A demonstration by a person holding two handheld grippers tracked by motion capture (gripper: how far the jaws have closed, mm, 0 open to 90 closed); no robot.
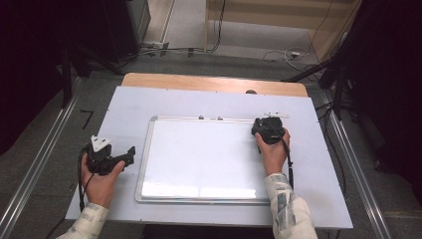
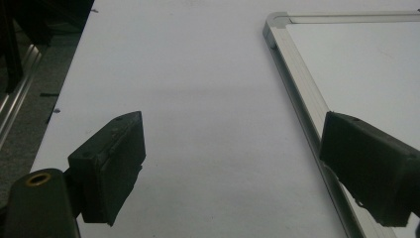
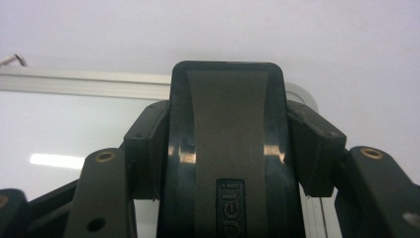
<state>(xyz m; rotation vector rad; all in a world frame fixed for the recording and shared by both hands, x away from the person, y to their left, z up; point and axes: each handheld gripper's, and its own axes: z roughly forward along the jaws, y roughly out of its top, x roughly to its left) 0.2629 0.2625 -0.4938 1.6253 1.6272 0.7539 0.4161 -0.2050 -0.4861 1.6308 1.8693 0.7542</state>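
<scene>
A white whiteboard (image 1: 199, 159) with a silver frame lies flat in the middle of the table. Over its far right corner, my right gripper (image 1: 267, 130) is shut on a black eraser (image 3: 228, 114) with a grey band down its middle. In the right gripper view, both pads of the right gripper (image 3: 229, 148) press the eraser's sides, above the whiteboard's frame (image 3: 74, 82). My left gripper (image 1: 130, 153) rests in a hand just left of the board, open and empty. In the left gripper view, the left gripper (image 2: 233, 146) has its jaws wide apart over the white tabletop, beside the whiteboard's frame (image 2: 297, 74).
The white tabletop (image 1: 124, 114) surrounds the board, with a wooden strip (image 1: 209, 82) along its far edge. A small white piece (image 1: 276, 115) lies just beyond the right gripper. Metal rails run along both sides of the table. Cables lie on the floor behind.
</scene>
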